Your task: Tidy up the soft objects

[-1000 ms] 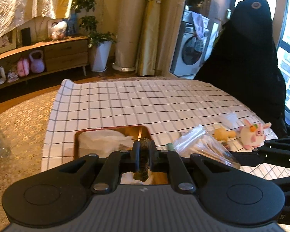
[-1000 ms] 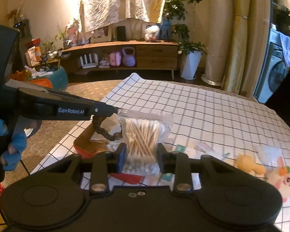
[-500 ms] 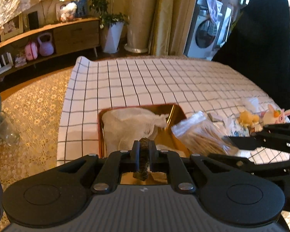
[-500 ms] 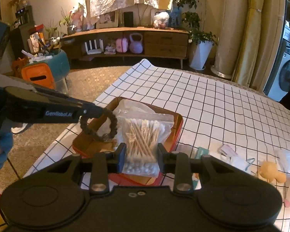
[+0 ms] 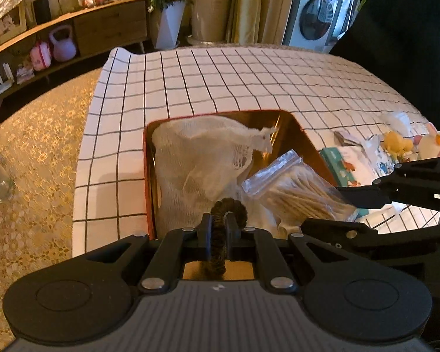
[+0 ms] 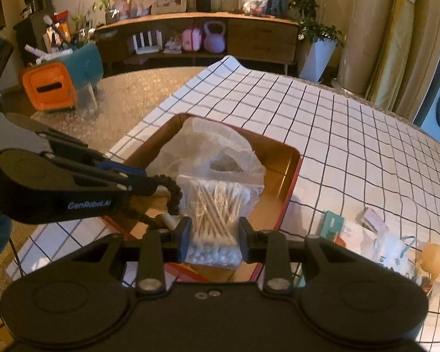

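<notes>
Ribbed dark hair tie [image 5: 218,234]; crinkly clear swab bag [image 6: 217,214].

A long wooden sideboard [image 6: 208,33] runs along the far wall, with a purple kettlebell [image 6: 215,36] and a pink case [image 6: 191,38] side by side on its lower shelf. To its right stands a leafy plant in a white pot [image 6: 316,55], then yellow curtains [image 6: 396,38]. A washing machine [image 5: 314,23] shows past the curtains. An orange and teal box [image 6: 61,80] sits on the patterned floor [image 5: 29,158]
</notes>
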